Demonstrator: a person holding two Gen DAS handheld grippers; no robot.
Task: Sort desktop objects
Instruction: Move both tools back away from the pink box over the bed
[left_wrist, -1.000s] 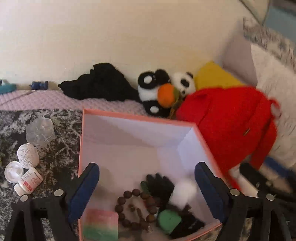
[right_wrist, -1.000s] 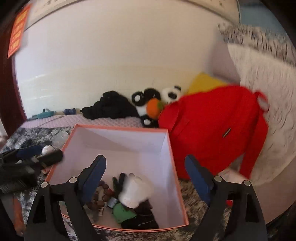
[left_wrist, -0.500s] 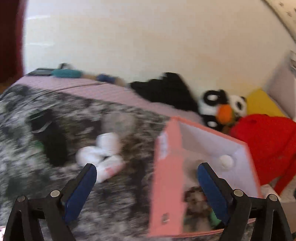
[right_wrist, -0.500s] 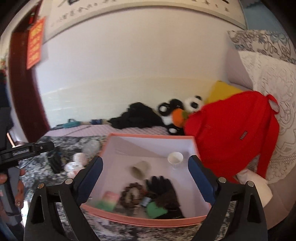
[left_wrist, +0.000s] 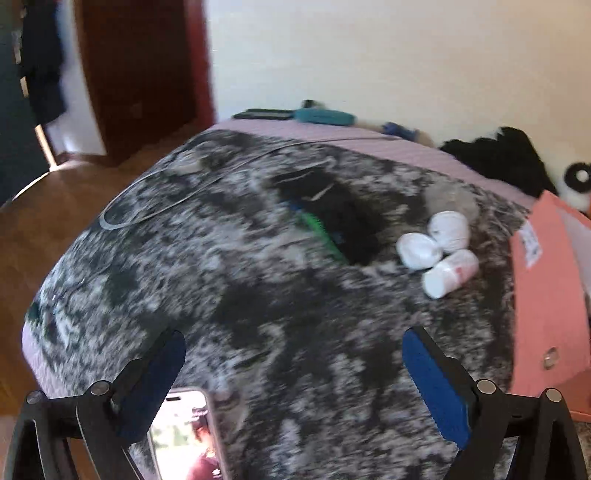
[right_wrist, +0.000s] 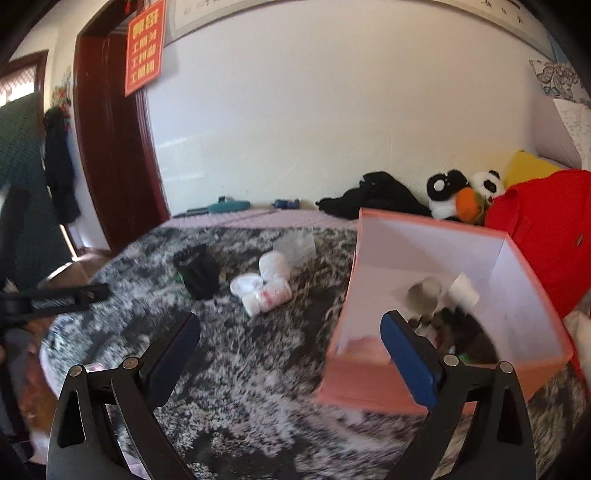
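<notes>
A salmon-pink box (right_wrist: 373, 384) with a pale white lining sits on a mottled black-and-white cloth (right_wrist: 258, 369), the landmark of this scene. Left of the box lie three white items, among them a white bottle (left_wrist: 448, 272) with red print, and further left a black object (left_wrist: 343, 225) edged in green. Behind the box: a black garment (right_wrist: 373, 195), a black-and-white plush toy (right_wrist: 448, 192) with an orange beak, a yellow cushion (right_wrist: 528, 168) and a bright red bag (right_wrist: 546, 229). Beyond the cloth runs a lilac cover (left_wrist: 332, 136). Blue pads (right_wrist: 406, 354) face the black gripper frames; a red sign (right_wrist: 144, 46) carries yellow characters beside a dark red-brown door frame (right_wrist: 110, 147).
</notes>
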